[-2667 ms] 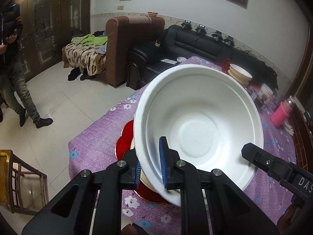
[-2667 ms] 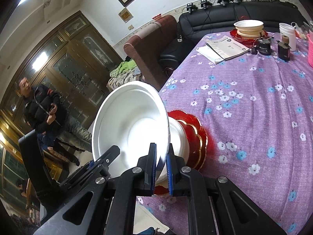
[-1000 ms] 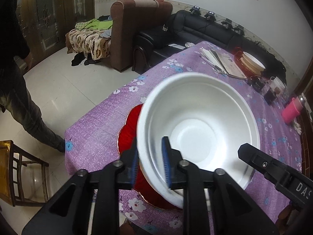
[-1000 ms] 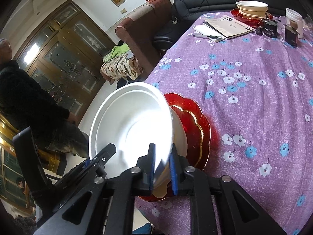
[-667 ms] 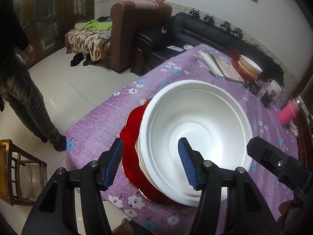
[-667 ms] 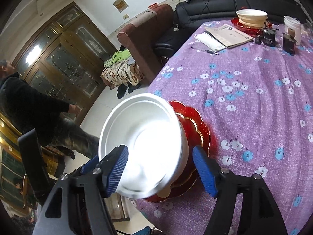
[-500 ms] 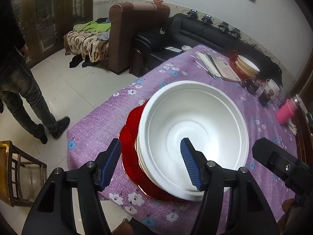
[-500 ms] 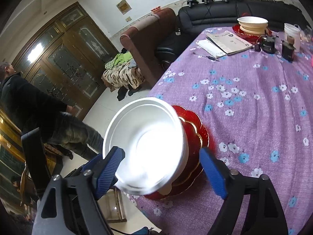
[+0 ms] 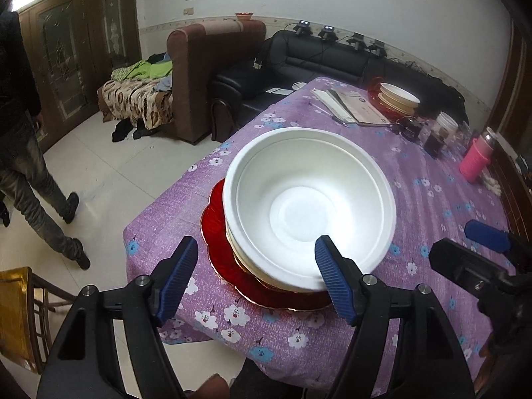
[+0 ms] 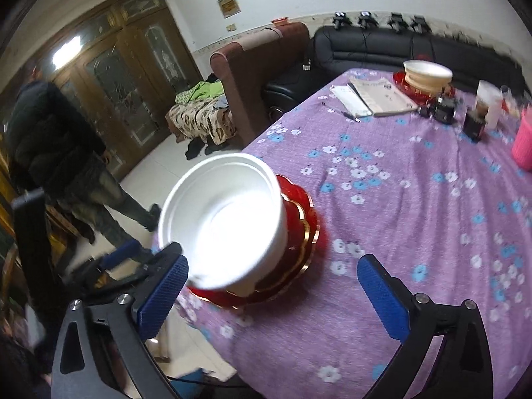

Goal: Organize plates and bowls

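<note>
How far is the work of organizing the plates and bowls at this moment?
Done: the white bowl sits nested on the bowl stack over the red plate, near the table corner. In hand: nothing; the left tongs and right tongs are both opening, clear of the bowl. Left: a second stack stands at the far end; whether it must be merged I cannot tell.

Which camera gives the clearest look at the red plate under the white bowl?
The right wrist view: the red plate shows its scalloped gold-edged rim beside the white bowl, though slightly blurred. The left wrist view is sharper but shows only a crescent.
</note>
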{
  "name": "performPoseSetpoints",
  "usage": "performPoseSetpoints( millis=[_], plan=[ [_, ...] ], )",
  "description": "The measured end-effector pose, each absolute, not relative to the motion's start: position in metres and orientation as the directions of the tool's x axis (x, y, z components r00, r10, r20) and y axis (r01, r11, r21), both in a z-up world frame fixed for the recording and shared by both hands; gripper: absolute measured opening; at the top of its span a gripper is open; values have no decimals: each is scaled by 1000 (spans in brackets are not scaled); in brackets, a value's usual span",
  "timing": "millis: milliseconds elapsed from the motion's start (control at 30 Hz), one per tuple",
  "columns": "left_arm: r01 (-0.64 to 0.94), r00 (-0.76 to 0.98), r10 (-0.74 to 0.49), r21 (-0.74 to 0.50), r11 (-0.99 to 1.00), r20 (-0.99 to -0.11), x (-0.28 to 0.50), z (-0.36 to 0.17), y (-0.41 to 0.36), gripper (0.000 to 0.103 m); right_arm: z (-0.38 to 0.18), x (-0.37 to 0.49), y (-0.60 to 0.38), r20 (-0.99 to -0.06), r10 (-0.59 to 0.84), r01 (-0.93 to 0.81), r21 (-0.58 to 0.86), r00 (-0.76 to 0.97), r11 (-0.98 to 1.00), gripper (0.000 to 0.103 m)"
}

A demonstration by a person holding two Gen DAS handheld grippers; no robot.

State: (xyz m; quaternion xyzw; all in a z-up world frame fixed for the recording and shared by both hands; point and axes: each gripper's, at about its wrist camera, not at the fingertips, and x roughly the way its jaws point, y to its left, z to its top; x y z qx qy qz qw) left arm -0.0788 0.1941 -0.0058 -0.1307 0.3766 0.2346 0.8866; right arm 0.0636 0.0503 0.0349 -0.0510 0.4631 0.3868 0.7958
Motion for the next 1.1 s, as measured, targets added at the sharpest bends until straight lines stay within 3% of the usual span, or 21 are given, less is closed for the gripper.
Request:
performPoseSetpoints(
  millis=[567, 733, 1100],
  plan=[
    [-456, 652, 306, -37, 889, -694, -93, 2, 178, 84, 29, 19, 54, -756, 572, -836, 61, 318, 546, 103],
    [-437, 668, 266, -77, 896, -696, -93, 1, 183, 103, 27, 12, 64, -760, 566, -853, 29, 321, 522, 103],
    [-438, 688, 303, -44, 898, -659, -89, 3, 179, 103, 22, 15, 74, -763, 568, -856, 35, 310, 515, 103]
  ],
)
